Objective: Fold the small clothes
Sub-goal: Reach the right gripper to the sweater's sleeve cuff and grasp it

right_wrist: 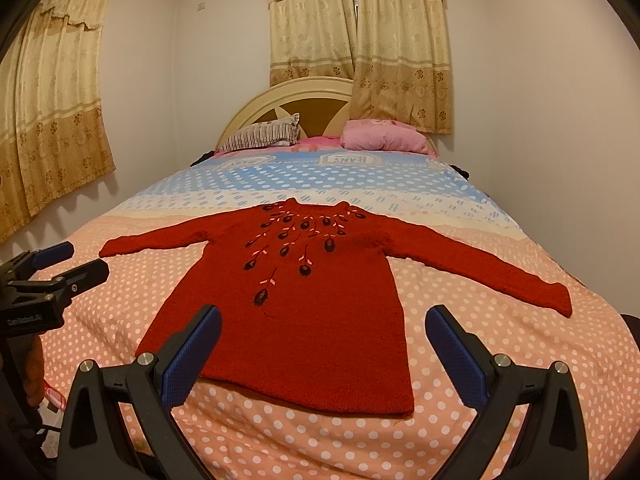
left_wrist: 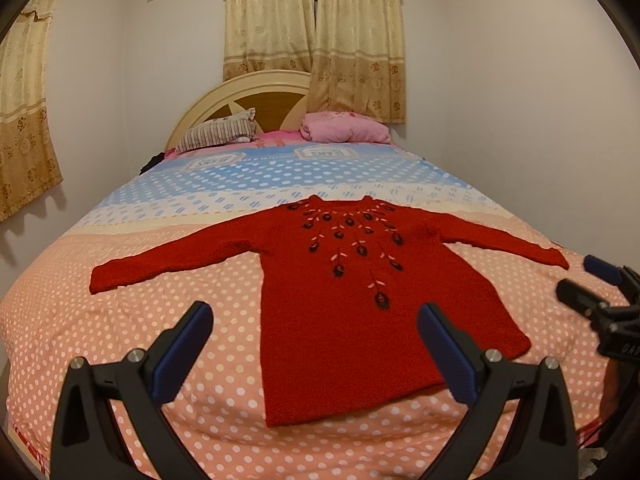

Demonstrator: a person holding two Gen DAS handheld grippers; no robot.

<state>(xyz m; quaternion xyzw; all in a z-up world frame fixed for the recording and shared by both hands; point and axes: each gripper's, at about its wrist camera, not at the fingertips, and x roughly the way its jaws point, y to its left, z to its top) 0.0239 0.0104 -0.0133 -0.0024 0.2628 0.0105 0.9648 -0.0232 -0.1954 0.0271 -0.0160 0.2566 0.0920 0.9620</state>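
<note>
Left wrist view showed a red knitted long-sleeved sweater [left_wrist: 360, 320] spread flat, front up, on the peach polka-dot bedspread [left_wrist: 160, 272], both sleeves stretched sideways, dark embroidered flowers fanning below its neckline. Its fuzzy knit lay smooth, hem nearest the cameras. The left gripper [left_wrist: 316, 350] hovered above the hem, its ribbed blue pads [left_wrist: 180, 356] spread wide, holding nothing. The right gripper [right_wrist: 322, 356] was likewise agape and empty.
</note>
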